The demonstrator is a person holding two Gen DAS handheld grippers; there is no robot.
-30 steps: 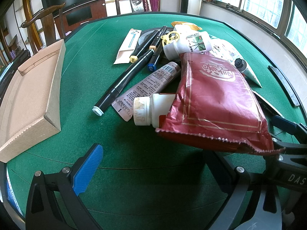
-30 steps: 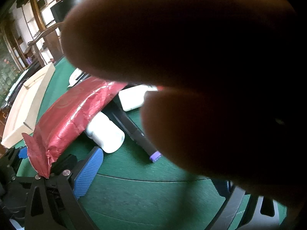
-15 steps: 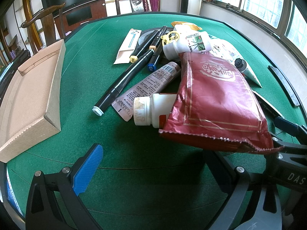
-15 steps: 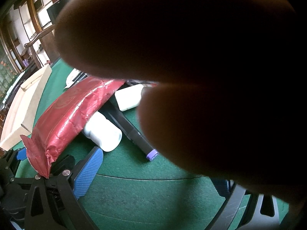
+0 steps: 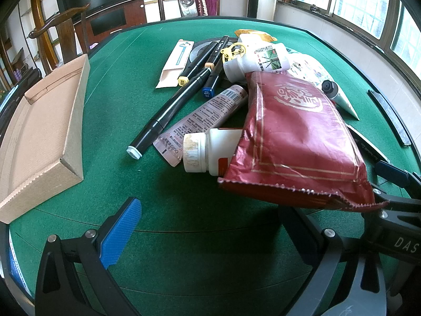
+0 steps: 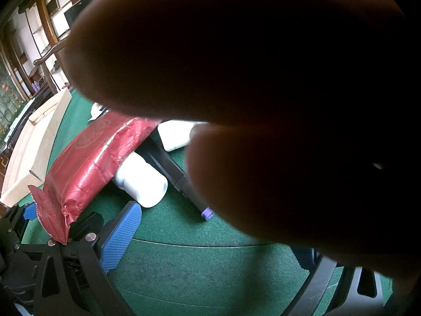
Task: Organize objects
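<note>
A pile lies on the green table (image 5: 131,52): a dark red foil bag (image 5: 297,137) rests on a white bottle (image 5: 208,152), beside a pink tube (image 5: 202,115), black markers (image 5: 171,110) and a second white bottle (image 5: 257,60). My left gripper (image 5: 210,237) is open and empty, just in front of the pile. In the right wrist view, the person's fingers (image 6: 236,65) cover most of the lens. My right gripper (image 6: 210,239) is open, with the red bag (image 6: 92,163), a white bottle (image 6: 142,181) and a purple-tipped marker (image 6: 184,184) ahead.
An open cardboard box (image 5: 39,137) stands at the left of the table. A flat paper packet (image 5: 176,63), a small tube with a black cap (image 5: 339,97) and a patterned pouch (image 5: 307,68) lie behind the pile. Wooden chairs (image 5: 60,31) stand beyond the far edge.
The left view is nearly unchanged. In the right view the scene has shifted slightly and the purple-tipped marker sits further right; fingers still cover the lens.
</note>
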